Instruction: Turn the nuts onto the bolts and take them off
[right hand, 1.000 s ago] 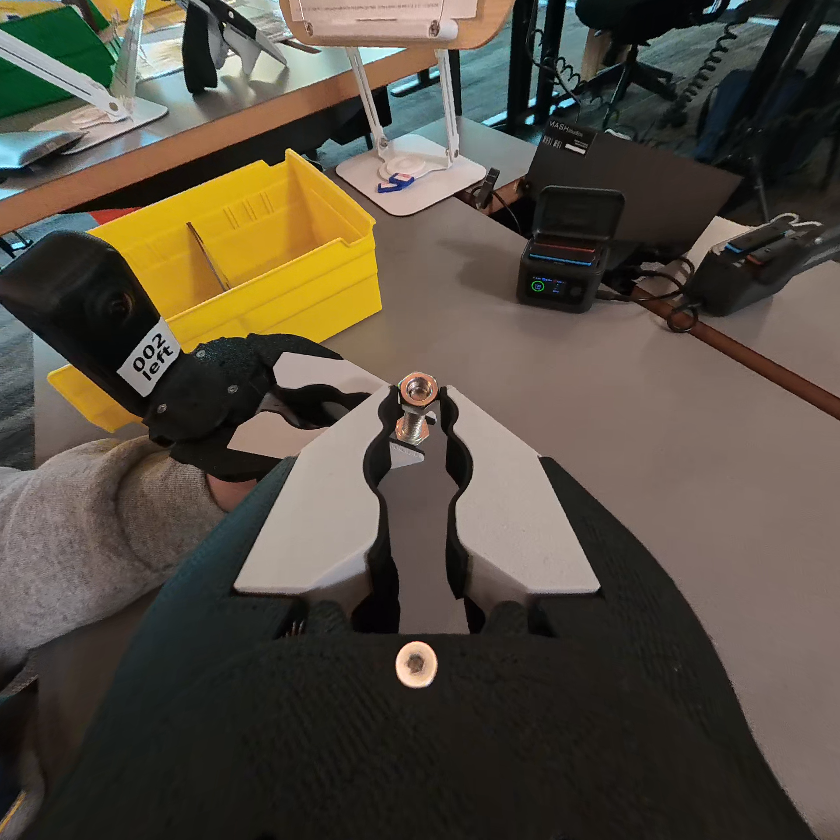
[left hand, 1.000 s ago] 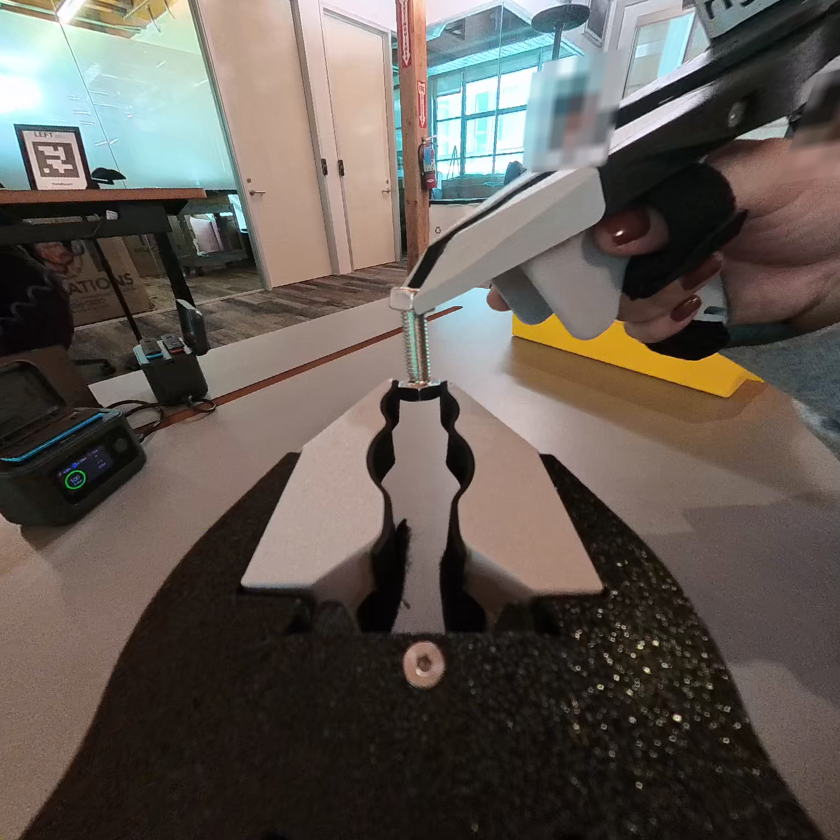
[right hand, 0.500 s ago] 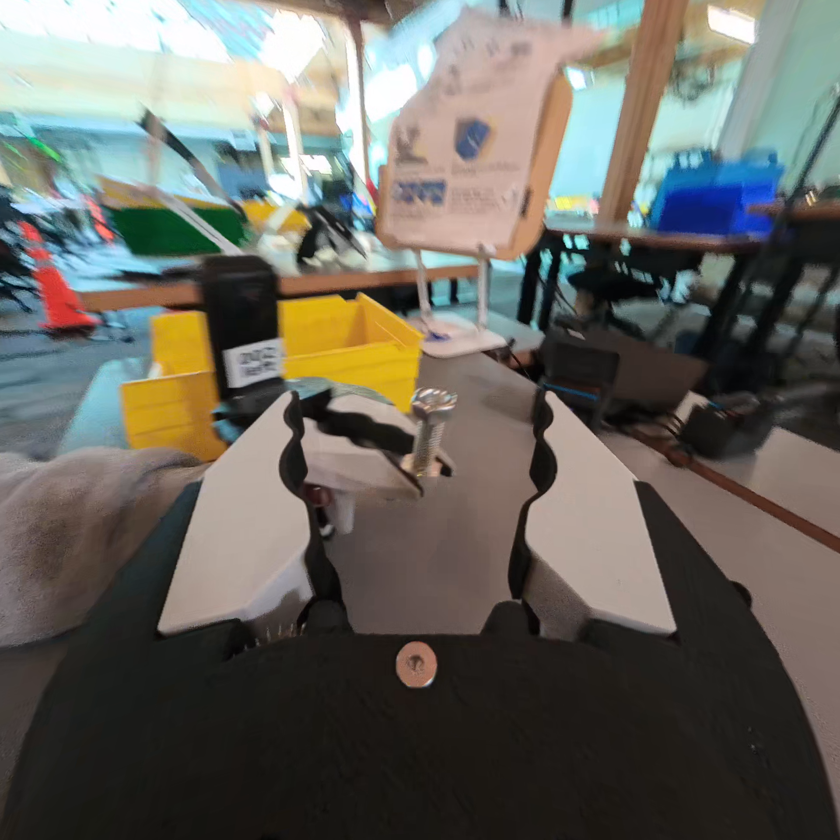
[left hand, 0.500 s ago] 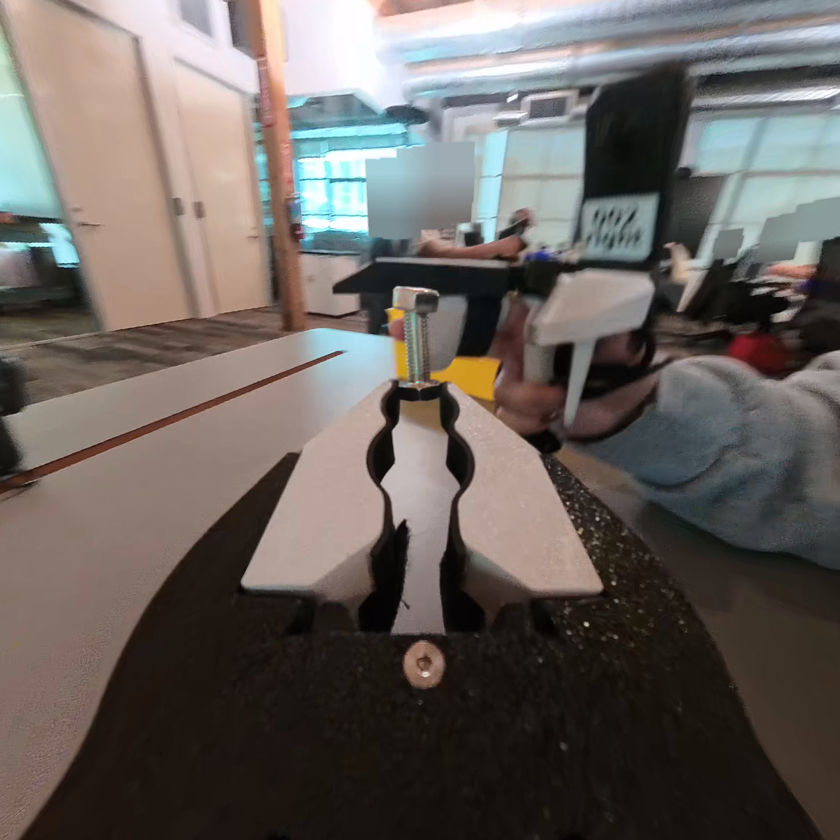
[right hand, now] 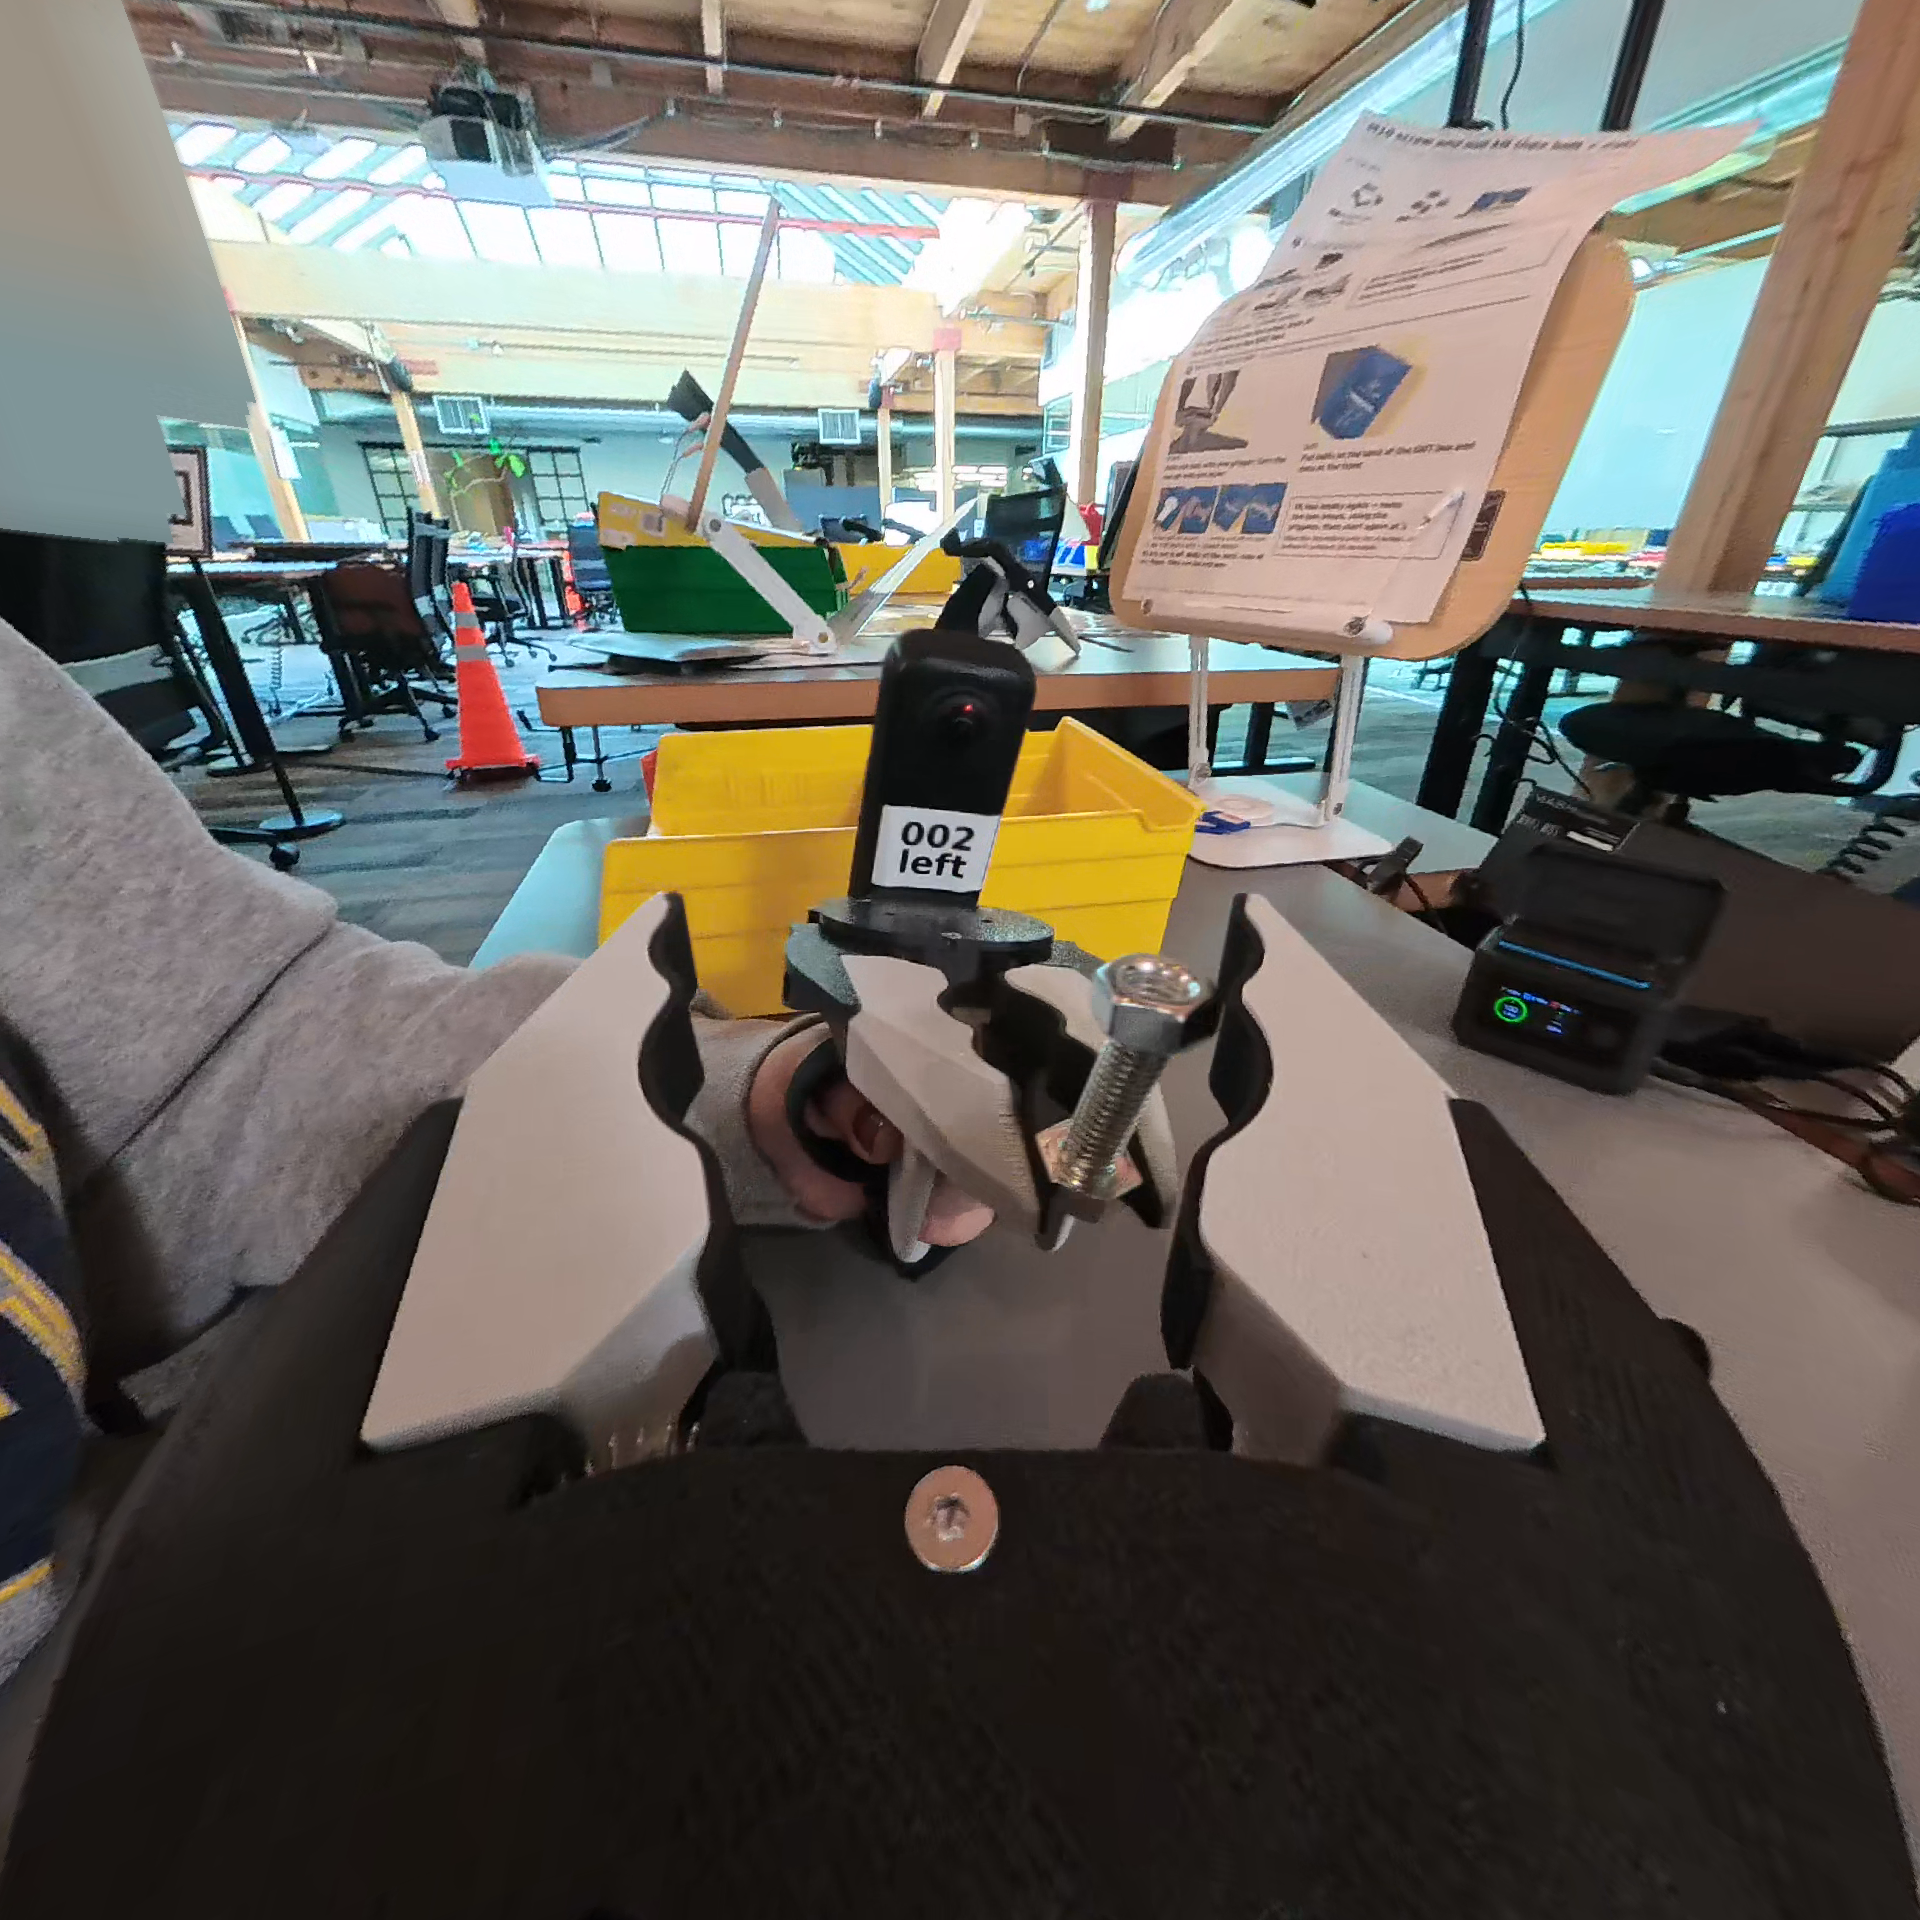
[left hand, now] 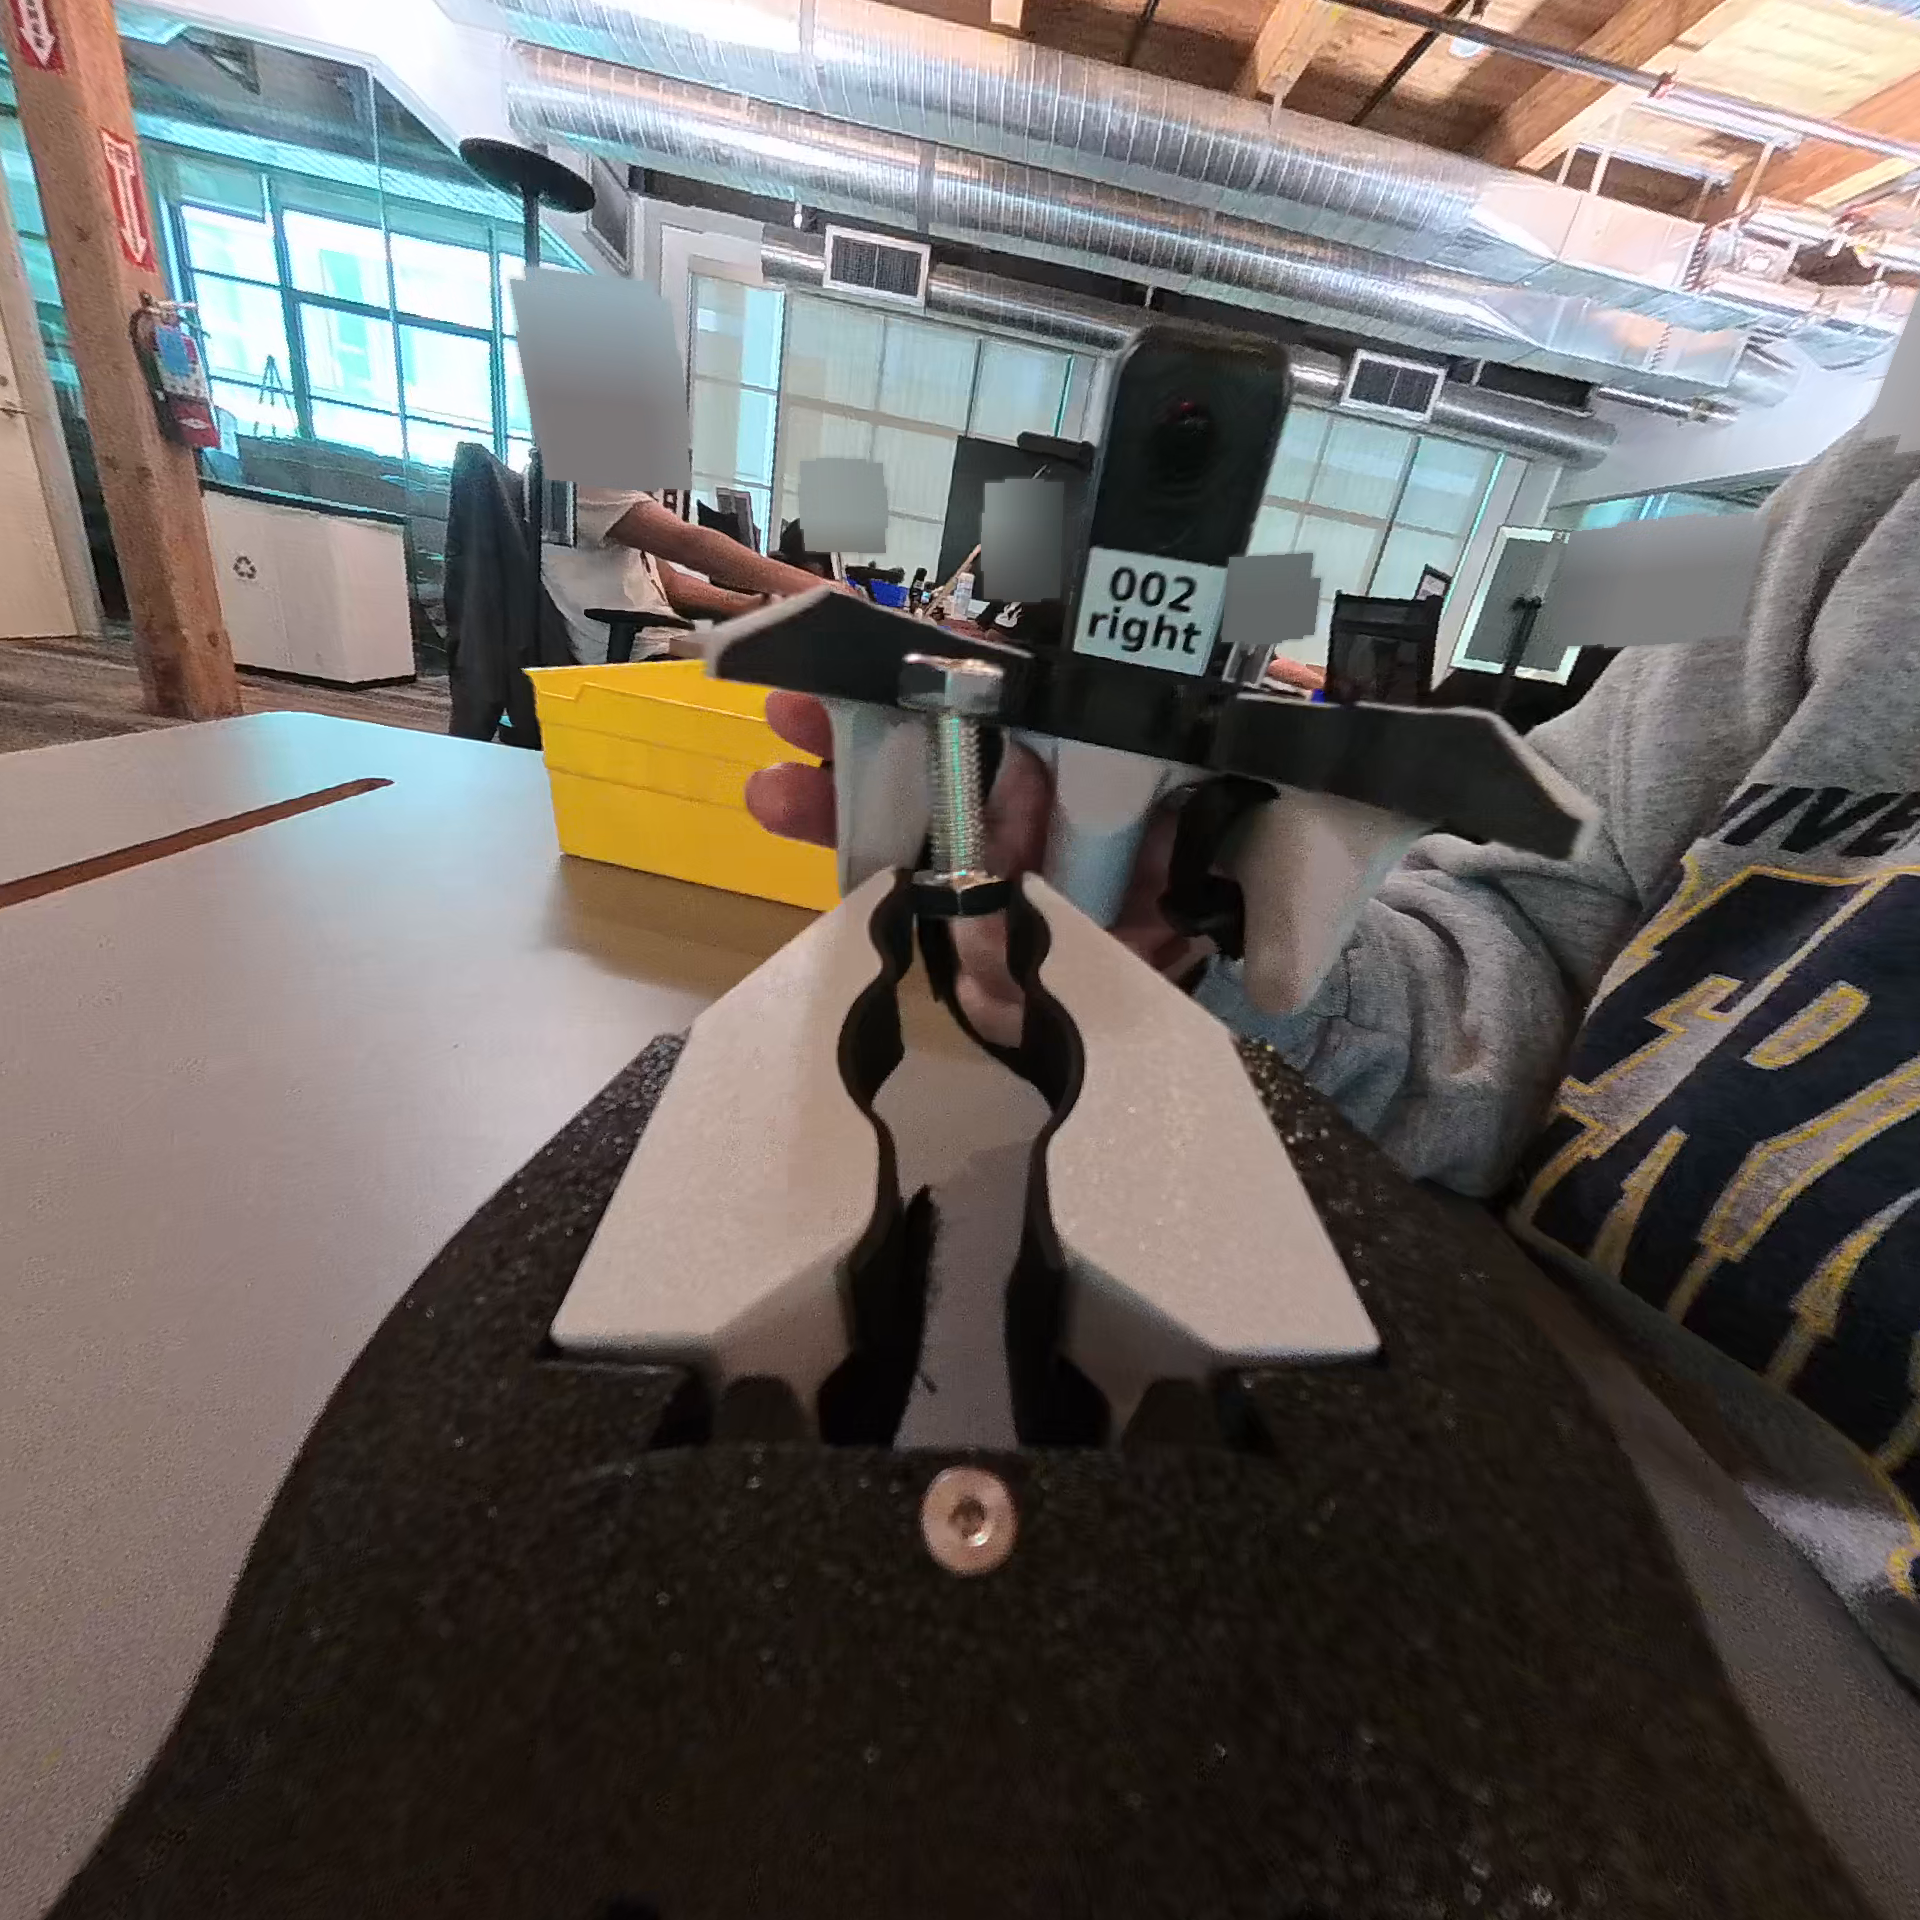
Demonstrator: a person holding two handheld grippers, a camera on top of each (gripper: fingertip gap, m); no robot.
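My left gripper point(left hand: 958, 914) pinches the nut point(left hand: 958, 896); my right gripper point(right hand: 956, 1049), spread wide and empty, could knock the bolt point(right hand: 1127, 1081) askew when re-gripping.

Bright daylight pours in from the windows point(left hand: 343, 312) and the skylights point(right hand: 582, 208), which glare white, while both wide-angle views bow hard at the edges and the table point(left hand: 260, 1039) carries only soft shadows.

Open-plan office (exposed ducts point(left hand: 935, 177), desks point(right hand: 935, 686))
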